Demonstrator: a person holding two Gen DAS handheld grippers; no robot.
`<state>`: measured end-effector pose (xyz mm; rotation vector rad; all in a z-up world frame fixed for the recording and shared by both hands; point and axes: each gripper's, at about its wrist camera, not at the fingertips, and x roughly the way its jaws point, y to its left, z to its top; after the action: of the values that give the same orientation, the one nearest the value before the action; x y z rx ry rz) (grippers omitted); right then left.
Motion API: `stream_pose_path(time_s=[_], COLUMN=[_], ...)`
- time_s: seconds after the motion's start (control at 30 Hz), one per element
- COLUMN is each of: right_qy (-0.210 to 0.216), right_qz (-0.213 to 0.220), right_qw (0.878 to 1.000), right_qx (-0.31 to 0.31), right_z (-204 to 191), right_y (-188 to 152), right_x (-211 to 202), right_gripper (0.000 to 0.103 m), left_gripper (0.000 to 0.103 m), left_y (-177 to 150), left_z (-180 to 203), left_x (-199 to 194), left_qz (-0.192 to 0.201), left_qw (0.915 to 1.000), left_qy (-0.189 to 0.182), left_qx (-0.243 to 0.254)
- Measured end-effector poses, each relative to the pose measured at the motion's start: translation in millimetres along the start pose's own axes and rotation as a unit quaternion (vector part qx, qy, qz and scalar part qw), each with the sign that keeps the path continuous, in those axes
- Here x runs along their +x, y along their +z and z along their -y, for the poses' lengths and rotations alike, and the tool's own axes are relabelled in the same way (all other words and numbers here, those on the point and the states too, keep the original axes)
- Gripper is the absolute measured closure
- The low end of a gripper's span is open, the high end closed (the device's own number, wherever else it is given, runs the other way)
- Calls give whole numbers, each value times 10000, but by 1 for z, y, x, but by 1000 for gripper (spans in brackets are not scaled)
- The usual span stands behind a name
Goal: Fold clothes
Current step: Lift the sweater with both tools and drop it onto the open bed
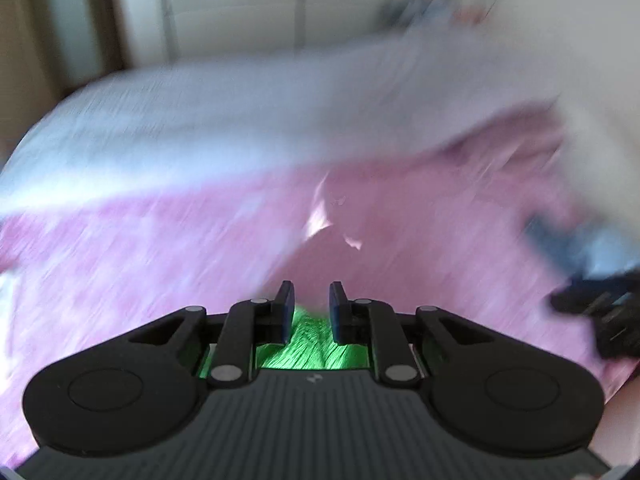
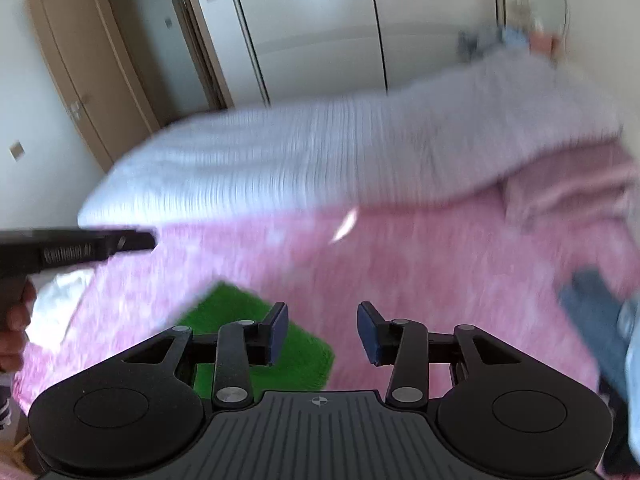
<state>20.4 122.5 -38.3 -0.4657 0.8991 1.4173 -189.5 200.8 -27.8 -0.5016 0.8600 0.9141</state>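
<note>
Both grippers — left (image 1: pixel 311 306), right (image 2: pixel 322 330) — gape empty; green cloth (image 2: pixel 256 320) lies just below

A pink cover (image 2: pixel 420 272) of soft, mottled cloth is seen on the bed, with a grey ribbed knit blanket (image 2: pixel 304 156) beyond it. A green piece (image 2: pixel 256 320) shows a shaggy pile. Matt black plastic, grooved on the housing, with dull metal pins, is seen on the right gripper (image 2: pixel 322 330). The wardrobe doors (image 2: pixel 320 20) look smooth and white.
</note>
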Motion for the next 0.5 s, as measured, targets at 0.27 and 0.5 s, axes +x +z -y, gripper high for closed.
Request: stream_pose_path(time_s=[0.27,0.5], right_qy=[12,343], right_qz=[-902,-823], right_qw=[9951,9902], right_qx=[-404,-1074], right_z=[-60,-99], right_y=[-49,-82], right_x=[37,9], right_gripper=[60,60], left_gripper=[90,87], left_y=[-93,-117], left_z=[-62,-60], left_x=[-28,-44], left_qz=[-906,-567], left_qw=[9943,9945], left_qy=[387,619], left_qx=[-395,-627])
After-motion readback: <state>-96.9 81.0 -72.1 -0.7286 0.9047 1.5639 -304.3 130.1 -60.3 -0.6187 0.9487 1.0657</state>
